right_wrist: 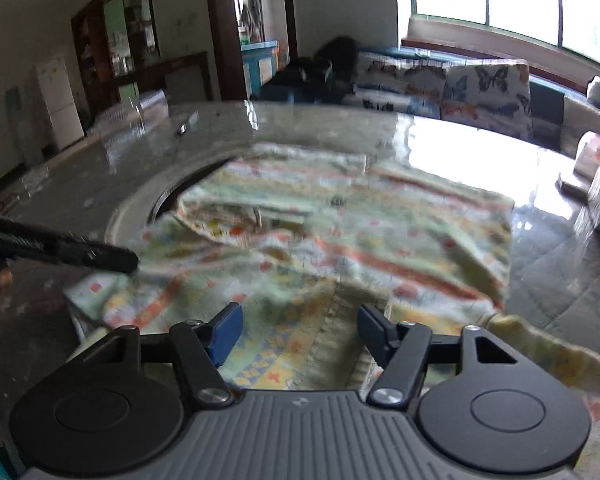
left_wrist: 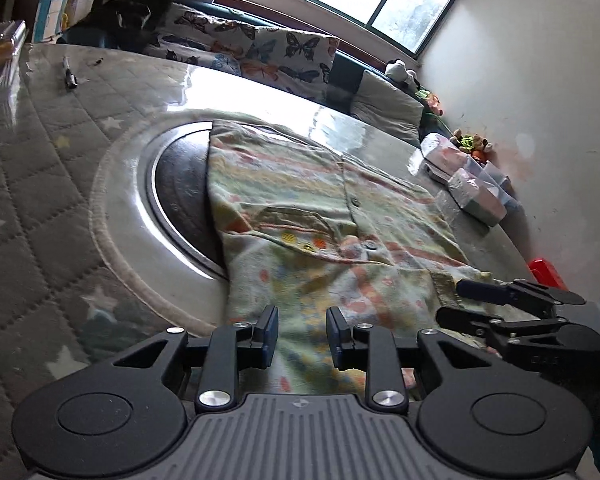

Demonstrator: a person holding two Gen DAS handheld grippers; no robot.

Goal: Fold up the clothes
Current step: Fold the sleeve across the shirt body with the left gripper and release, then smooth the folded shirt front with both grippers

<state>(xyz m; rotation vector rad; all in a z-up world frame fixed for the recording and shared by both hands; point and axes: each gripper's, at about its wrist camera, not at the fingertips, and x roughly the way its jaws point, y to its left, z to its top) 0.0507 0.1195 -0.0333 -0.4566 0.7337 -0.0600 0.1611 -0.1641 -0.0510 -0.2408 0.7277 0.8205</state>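
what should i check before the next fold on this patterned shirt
1. Left tongs open, nothing pinched: ok.
2. Right tongs open over the shirt hem: ok.
3. Patterned shirt lying flat: not ok, rumpled near the pocket.
4. Shirt fully on the table: not ok, near edge droops over.
5. Boxes clear of the shirt: ok.
6. Buttons all fastened: cannot tell.

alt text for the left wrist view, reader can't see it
A pale green patterned garment lies spread on a glossy table, partly covering a round dark inset. The left gripper hovers open over its near edge, the right gripper alongside at right; butterfly-print cushions sit under a window behind.
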